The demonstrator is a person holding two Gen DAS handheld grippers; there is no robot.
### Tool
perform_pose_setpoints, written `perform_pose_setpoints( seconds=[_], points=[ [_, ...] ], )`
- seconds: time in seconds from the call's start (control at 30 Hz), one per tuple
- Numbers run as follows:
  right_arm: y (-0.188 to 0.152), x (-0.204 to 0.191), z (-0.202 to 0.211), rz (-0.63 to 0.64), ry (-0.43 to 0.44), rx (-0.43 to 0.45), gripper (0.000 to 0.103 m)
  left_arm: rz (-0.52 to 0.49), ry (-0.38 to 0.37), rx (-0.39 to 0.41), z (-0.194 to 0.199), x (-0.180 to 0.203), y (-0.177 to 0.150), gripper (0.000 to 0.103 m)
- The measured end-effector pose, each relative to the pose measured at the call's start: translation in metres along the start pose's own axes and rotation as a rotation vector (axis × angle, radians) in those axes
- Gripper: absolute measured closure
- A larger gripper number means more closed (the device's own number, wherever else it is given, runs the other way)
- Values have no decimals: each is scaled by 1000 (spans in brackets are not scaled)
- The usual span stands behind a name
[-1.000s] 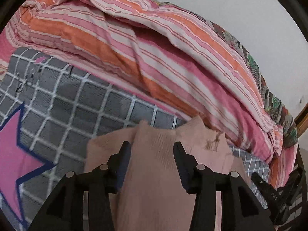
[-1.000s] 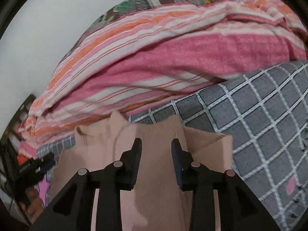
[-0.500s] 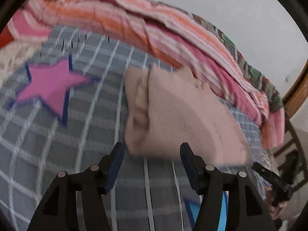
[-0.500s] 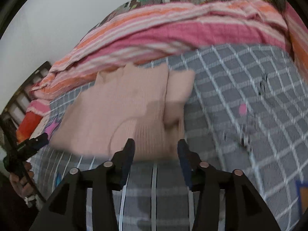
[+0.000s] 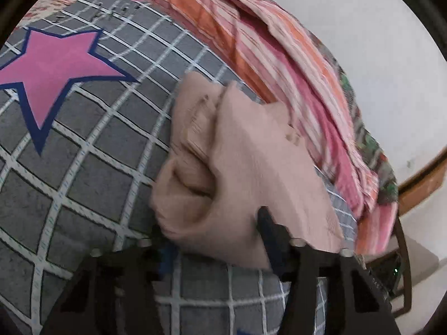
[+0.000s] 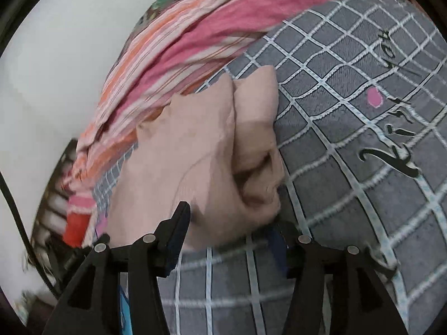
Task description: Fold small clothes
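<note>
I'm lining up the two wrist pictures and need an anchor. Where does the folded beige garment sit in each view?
Left wrist view: the beige garment fills the centre, its near edge at the gripper fingers, with the pink star to its left.
Right wrist view: the beige garment lies centre-left, its near edge at the fingers, with black lettering off to its right.
Shared landmark: the striped pink-and-orange quilt bunched just behind the garment, on the grey checked bedsheet.

Pink knit garment (image 5: 245,173): one, folded, centre
Striped quilt (image 5: 279,64): one, at 1 o'clock
Pink star print (image 5: 53,69): one, at 10 o'clock
Checked grey bedsheet (image 5: 92,173): one
Grippers: two, left gripper (image 5: 212,240), right gripper (image 6: 232,229)
</note>
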State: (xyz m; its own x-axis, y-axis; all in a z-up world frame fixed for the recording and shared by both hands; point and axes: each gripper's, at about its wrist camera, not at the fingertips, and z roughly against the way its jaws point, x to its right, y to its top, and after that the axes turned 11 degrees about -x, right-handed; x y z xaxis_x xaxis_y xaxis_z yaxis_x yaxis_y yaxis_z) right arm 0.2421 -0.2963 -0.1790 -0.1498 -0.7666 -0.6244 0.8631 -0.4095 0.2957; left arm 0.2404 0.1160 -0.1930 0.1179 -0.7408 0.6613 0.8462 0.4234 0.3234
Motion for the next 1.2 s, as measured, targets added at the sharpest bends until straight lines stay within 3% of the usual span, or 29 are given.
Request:
perform_pose_setpoints(
  seconds=[0.03,0.07,0.1,0.27,0.43,0.67,0.8,0.9,0.97,1.07,1.2],
  points=[
    [3,0,-4,-13,-16,2,62,17,12,2,-1,-2,2,73],
    [5,1,-7,-22,-22,-6,84,29,12,-1,-2,-3,4,86],
    [7,1,-11,-26,-3,-21,93,36,-4,-10,-3,-5,4,92],
    [2,-10,9,19,4,41,94,-9,1,26,18,3,-4,94],
    [-16,-12,34,37,16,39,95,-47,5,30,43,11,-26,94],
    [-67,3,80,87,1,24,95,-93,20,7,77,11,-86,94],
    [-93,6,95,139,-78,44,95,-125,44,7,87,16,-115,93],
    [-98,7,95,157,-131,23,91,-135,73,-8,88,15,-117,87],
    [-100,4,102,188,-172,46,82,-147,109,-15,94,12,-113,78],
    [-103,-2,118,266,-232,109,72,-194,170,38,108,11,-109,71],
    [-87,-10,128,328,-274,142,69,-280,206,86,114,26,-84,68]
  ],
)
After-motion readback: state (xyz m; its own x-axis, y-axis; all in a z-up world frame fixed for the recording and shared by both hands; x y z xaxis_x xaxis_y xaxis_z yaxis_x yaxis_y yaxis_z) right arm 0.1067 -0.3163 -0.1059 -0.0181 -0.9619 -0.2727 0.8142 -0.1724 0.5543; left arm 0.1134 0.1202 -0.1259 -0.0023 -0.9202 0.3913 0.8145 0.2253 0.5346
